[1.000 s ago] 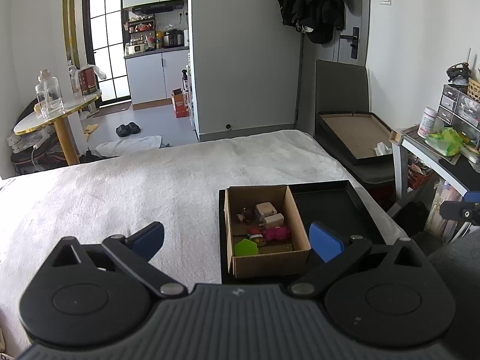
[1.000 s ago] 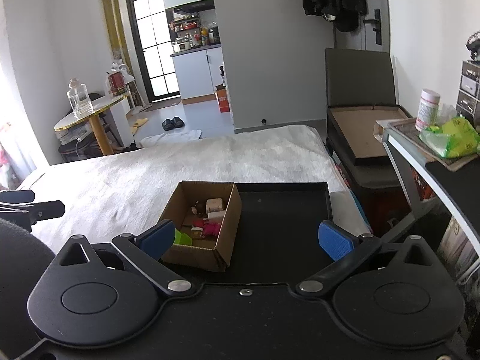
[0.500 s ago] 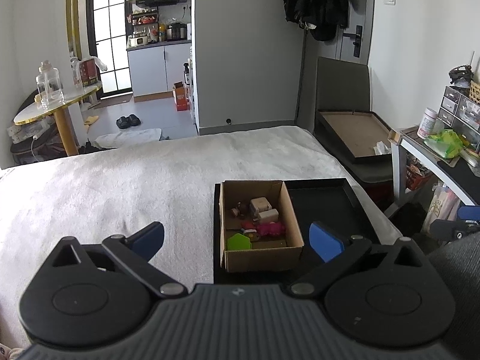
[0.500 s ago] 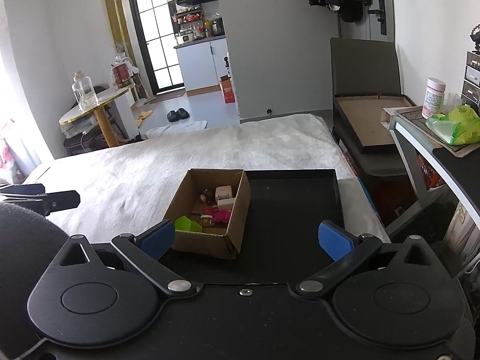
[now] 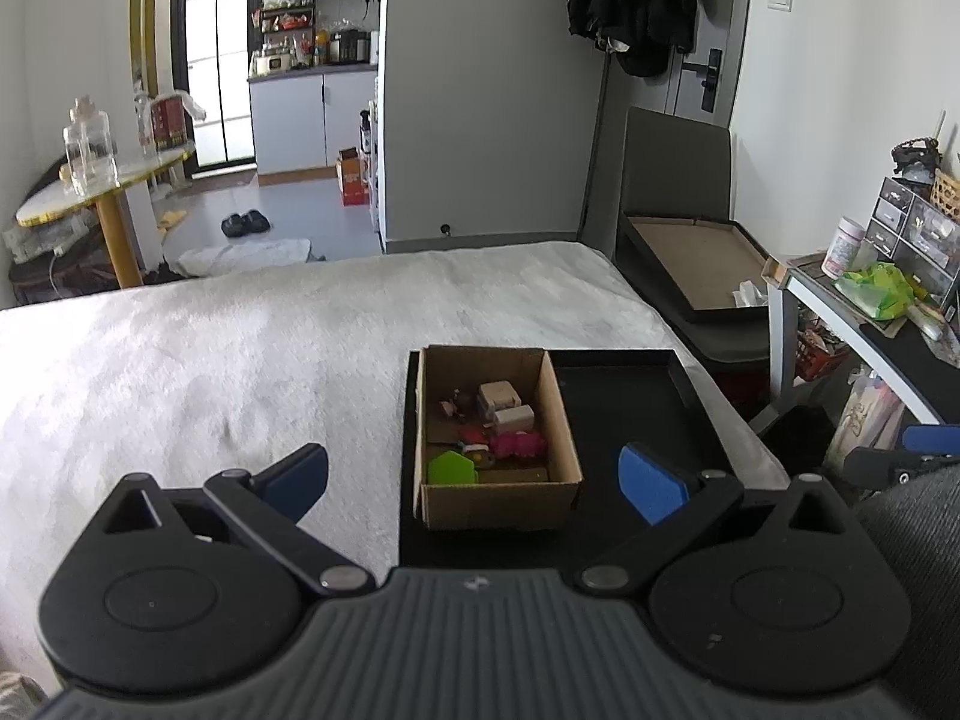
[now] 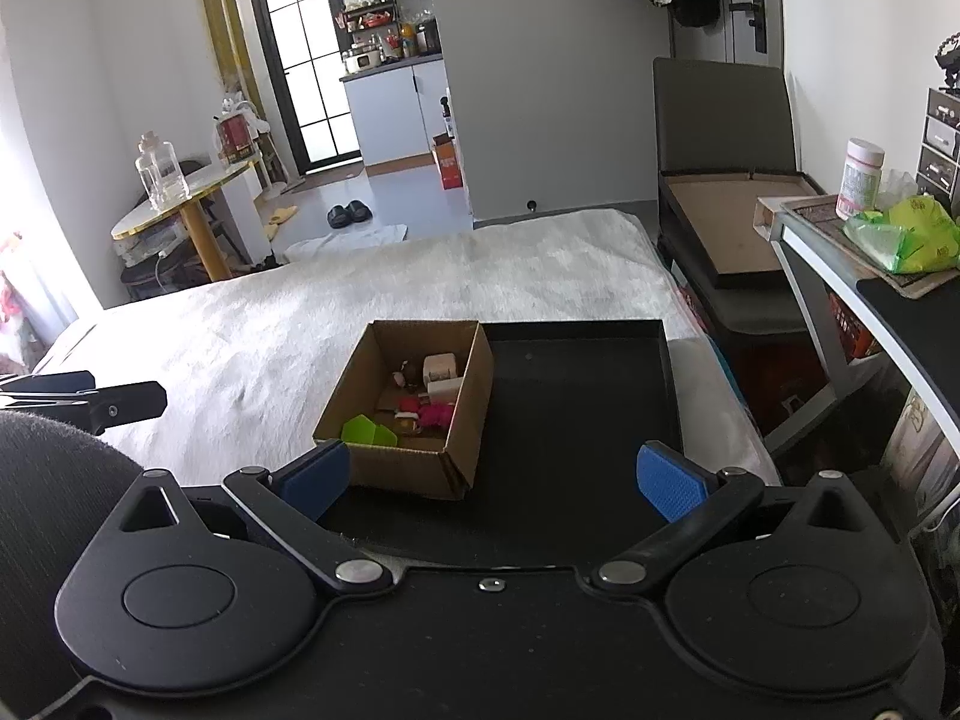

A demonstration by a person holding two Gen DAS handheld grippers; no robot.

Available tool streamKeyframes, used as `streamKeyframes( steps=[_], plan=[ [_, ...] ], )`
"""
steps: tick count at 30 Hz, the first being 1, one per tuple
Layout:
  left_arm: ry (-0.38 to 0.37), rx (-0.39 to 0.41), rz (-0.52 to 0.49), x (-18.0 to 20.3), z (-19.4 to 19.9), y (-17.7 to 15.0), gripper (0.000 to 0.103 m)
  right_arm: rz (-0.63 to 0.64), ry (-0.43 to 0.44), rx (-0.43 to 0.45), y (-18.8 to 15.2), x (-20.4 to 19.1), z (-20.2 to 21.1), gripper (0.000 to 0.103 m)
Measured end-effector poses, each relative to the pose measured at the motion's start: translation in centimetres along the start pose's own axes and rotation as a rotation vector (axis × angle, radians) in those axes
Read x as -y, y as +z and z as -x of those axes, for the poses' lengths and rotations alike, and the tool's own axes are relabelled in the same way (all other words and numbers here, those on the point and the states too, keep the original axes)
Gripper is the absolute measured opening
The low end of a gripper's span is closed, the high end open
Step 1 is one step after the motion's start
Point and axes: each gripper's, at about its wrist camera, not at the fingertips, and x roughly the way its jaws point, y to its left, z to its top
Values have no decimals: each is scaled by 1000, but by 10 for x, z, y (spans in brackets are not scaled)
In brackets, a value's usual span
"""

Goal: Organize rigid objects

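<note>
Cardboard box [image 5: 498,492] sits at the left end of a black tray [image 5: 636,396] on the white blanket [image 5: 210,360], its long side running away from the cameras. Small toys [image 5: 492,426] inside are jumbled and hard to make out. The left gripper [image 5: 474,474] and right gripper [image 6: 492,480] hover wide apart, holding nothing

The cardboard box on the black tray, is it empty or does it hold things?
Not empty. The cardboard box is open on top and holds small objects, among them a green piece and a pink one.
</note>
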Motion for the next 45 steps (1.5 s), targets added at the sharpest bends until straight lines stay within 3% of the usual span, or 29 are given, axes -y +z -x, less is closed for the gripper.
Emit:
streamKeyframes(
  steps=[20,45],
  plan=[
    [-31,-51,37,-6,-7,-1,102,-2,8,-29,1,0,-1,103],
    [-28,-59,27,-10,-10,-3,102,15,6,-25,1,-1,2,103]
  ],
)
